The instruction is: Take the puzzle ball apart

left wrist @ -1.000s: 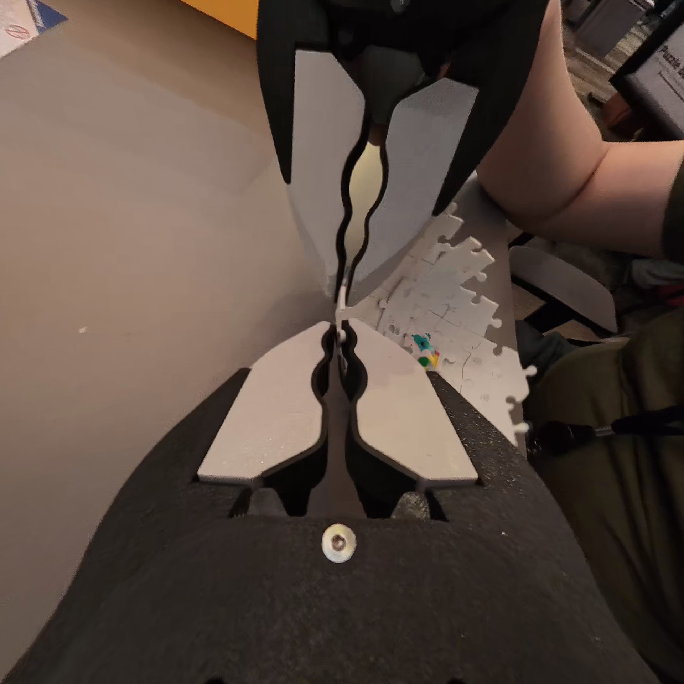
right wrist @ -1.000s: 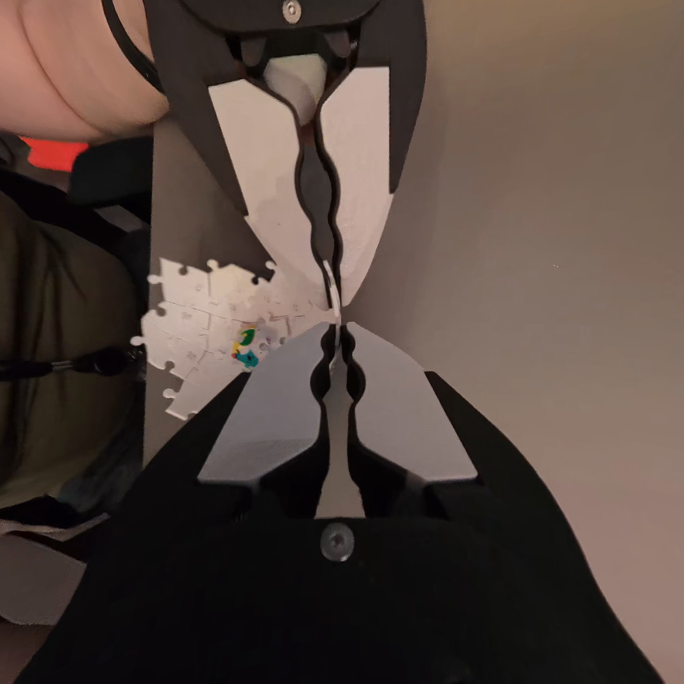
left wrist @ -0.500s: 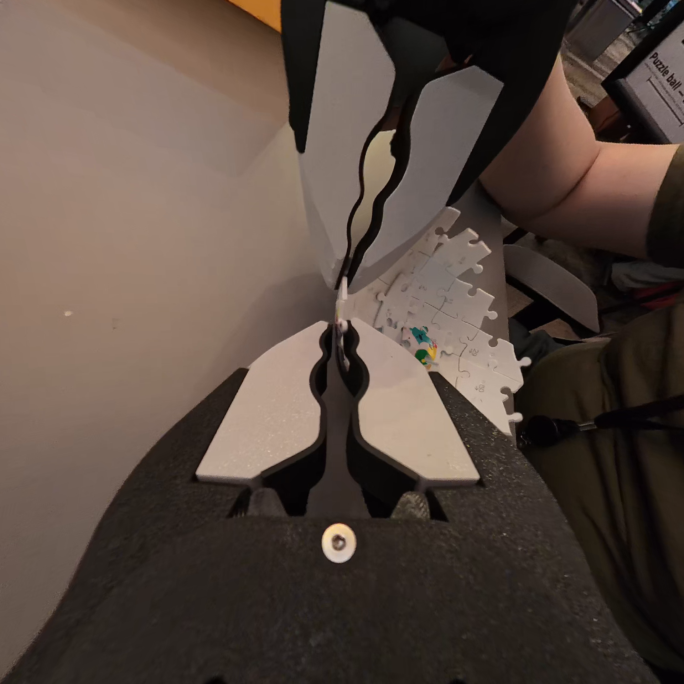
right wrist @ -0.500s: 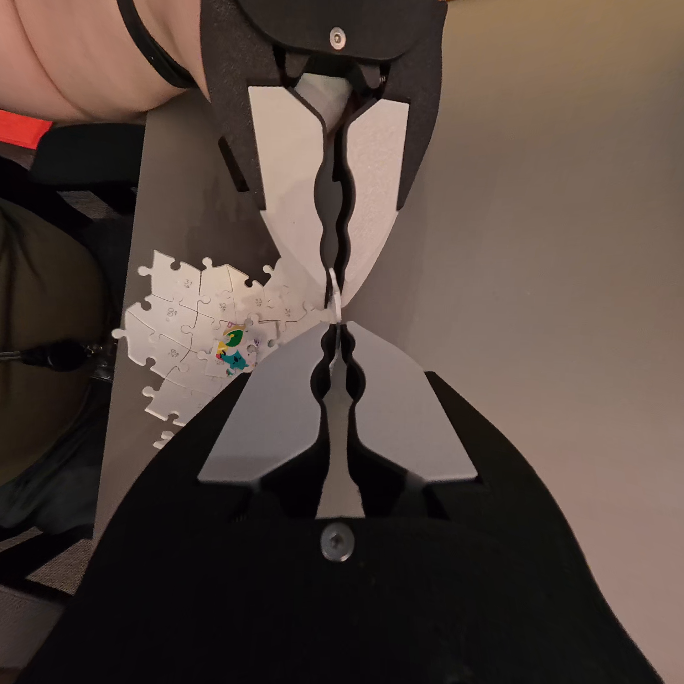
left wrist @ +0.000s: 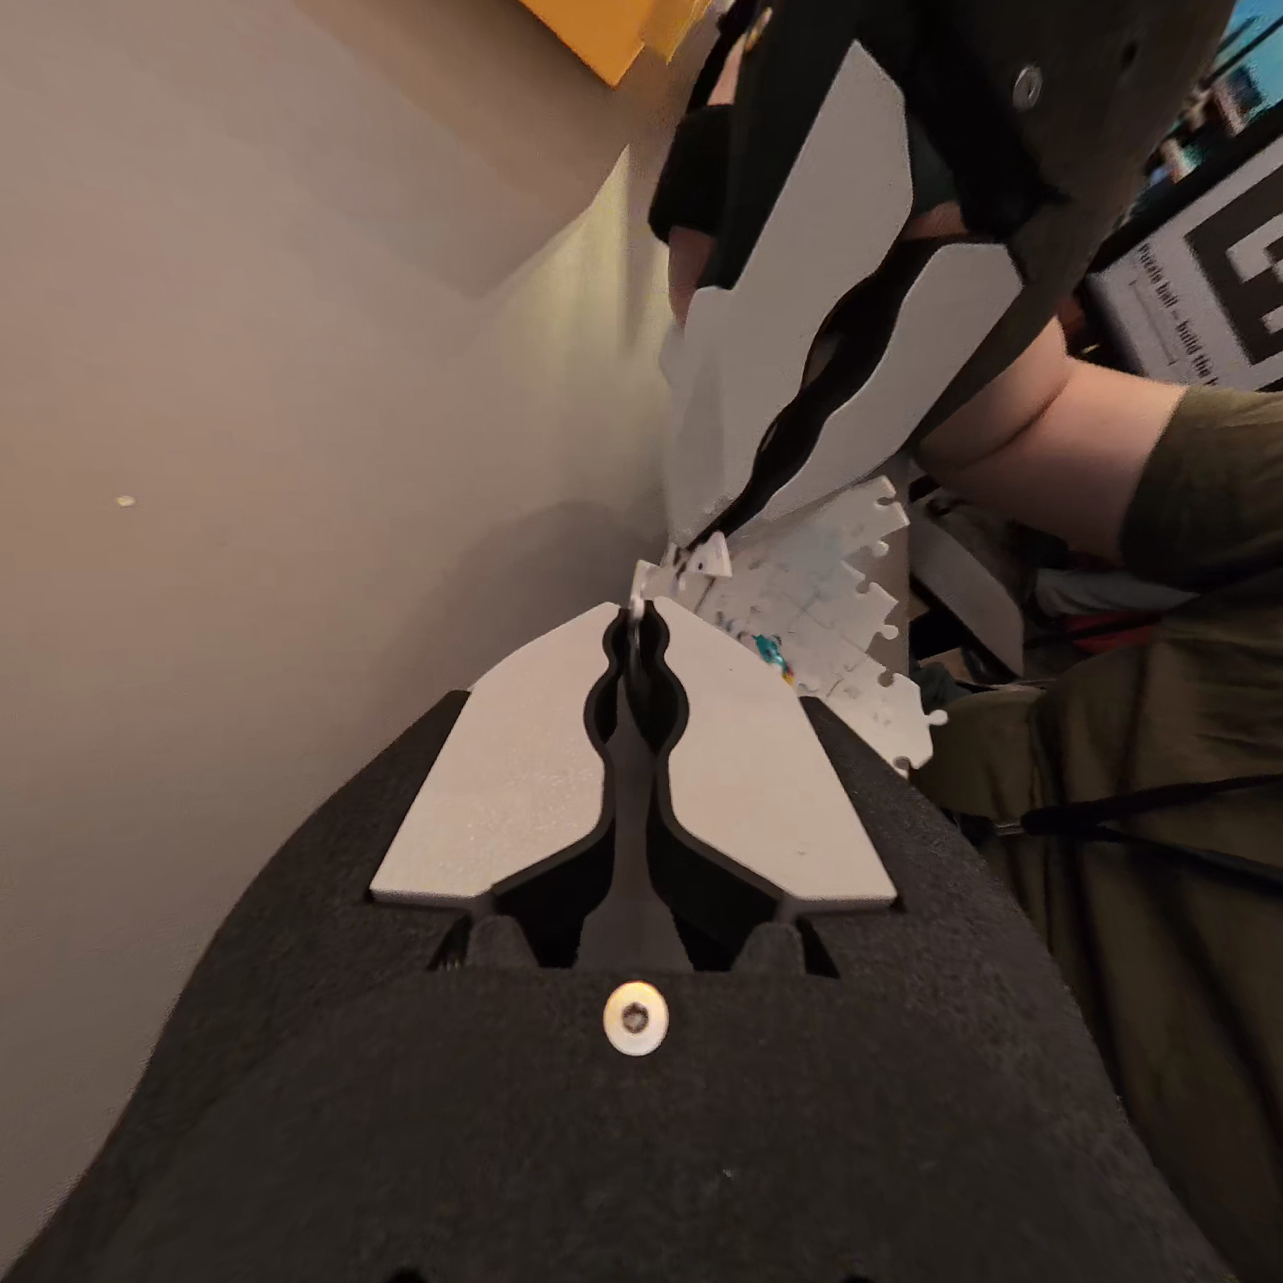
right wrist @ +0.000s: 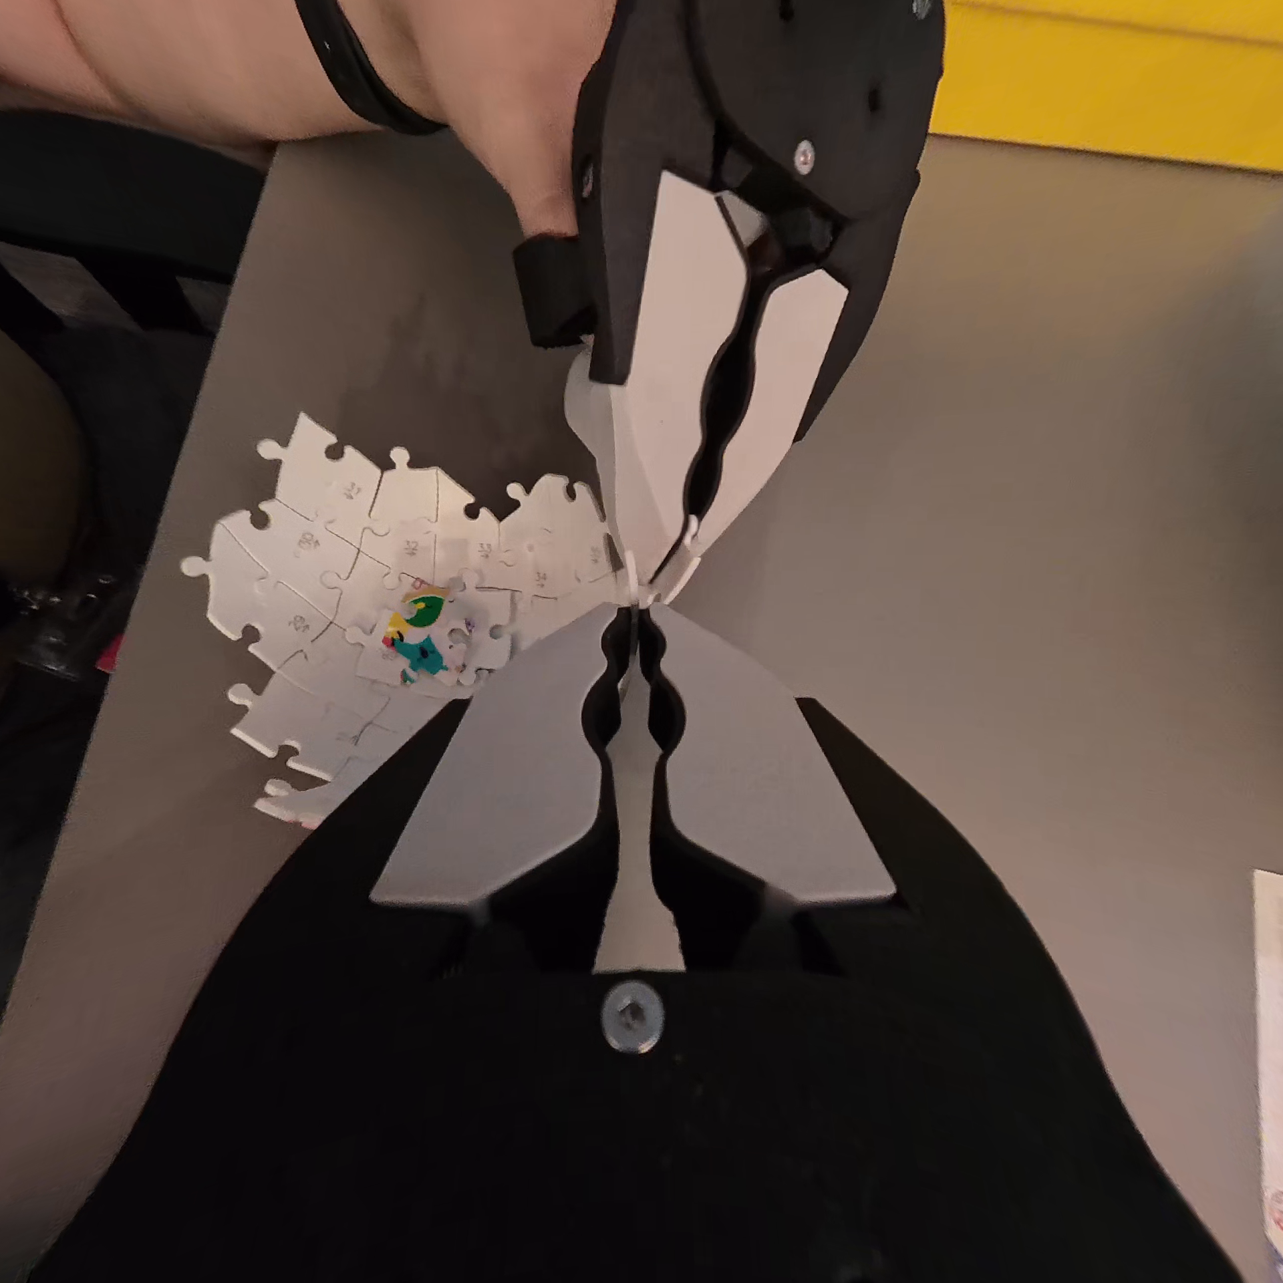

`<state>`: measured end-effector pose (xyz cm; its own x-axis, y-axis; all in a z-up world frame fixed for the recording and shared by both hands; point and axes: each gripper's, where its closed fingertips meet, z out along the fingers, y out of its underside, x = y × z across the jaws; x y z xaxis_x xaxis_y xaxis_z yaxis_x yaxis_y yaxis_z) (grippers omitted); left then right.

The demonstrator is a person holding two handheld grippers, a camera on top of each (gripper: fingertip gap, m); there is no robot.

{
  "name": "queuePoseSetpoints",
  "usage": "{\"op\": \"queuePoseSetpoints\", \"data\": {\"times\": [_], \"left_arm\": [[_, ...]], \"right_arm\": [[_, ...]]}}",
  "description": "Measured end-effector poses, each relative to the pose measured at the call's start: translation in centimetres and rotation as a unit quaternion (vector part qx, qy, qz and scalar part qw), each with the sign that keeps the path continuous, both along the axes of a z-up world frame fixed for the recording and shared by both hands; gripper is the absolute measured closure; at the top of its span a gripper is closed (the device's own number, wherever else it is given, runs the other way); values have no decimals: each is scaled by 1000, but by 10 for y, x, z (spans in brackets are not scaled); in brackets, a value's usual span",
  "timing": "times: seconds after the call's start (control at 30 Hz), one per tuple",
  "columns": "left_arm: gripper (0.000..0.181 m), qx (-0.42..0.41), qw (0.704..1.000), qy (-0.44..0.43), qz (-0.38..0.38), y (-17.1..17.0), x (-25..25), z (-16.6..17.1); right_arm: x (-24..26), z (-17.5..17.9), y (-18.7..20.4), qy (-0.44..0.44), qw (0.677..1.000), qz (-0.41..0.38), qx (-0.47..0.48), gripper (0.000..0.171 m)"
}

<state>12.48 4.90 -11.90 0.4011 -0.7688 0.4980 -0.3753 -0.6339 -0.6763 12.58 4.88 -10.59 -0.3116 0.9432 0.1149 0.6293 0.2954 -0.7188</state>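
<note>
The puzzle ball is a partial white shell [right wrist: 312,555] of joined pieces, inner side up, near the table's edge; it also shows in the left wrist view [left wrist: 833,611]. A loose coloured piece [right wrist: 416,646] lies in it. My right gripper [right wrist: 633,611] is shut on a white piece [right wrist: 630,580] seen edge-on at the shell's rim. My left gripper [right wrist: 677,562] comes from above and is shut on a neighbouring white piece [right wrist: 687,545]. The two pieces stand at an angle to each other. In the left wrist view my left gripper [left wrist: 635,611] faces my right gripper [left wrist: 701,545], tips almost touching.
The grey table [right wrist: 1041,555] spreads to the right, with a yellow box [right wrist: 1111,69] at its far side and a sheet of paper [right wrist: 1270,972] at the right edge. The table edge runs left of the shell. A person's arm [left wrist: 1041,444] and a sign [left wrist: 1222,278] show. My two grippers' fingertips are within a few centimetres of each other.
Both grippers have stayed shut tip to tip. They have twisted against each other, so the right gripper now leans in the left view and the two pinched pieces fold apart at an angle.
</note>
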Motion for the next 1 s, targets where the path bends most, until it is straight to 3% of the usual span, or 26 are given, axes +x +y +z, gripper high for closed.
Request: {"op": "queuePoseSetpoints", "data": {"times": [0.2,0.47,0.73,1.0], "left_arm": [[179,-2,1000,-6,0,0,-1,3],[179,6,1000,-2,5,1,-3,3],[179,-130,987,-98,12,-7,-6,12],[177,-166,976,-138,-3,-14,-4,22]], "right_arm": [[0,4,-2,29,999,24,29,168],[1,-5,4,13,997,3,-80,168],[2,9,-8,88,990,96,60,168],[8,16,-12,145,978,138,64,168]]}}
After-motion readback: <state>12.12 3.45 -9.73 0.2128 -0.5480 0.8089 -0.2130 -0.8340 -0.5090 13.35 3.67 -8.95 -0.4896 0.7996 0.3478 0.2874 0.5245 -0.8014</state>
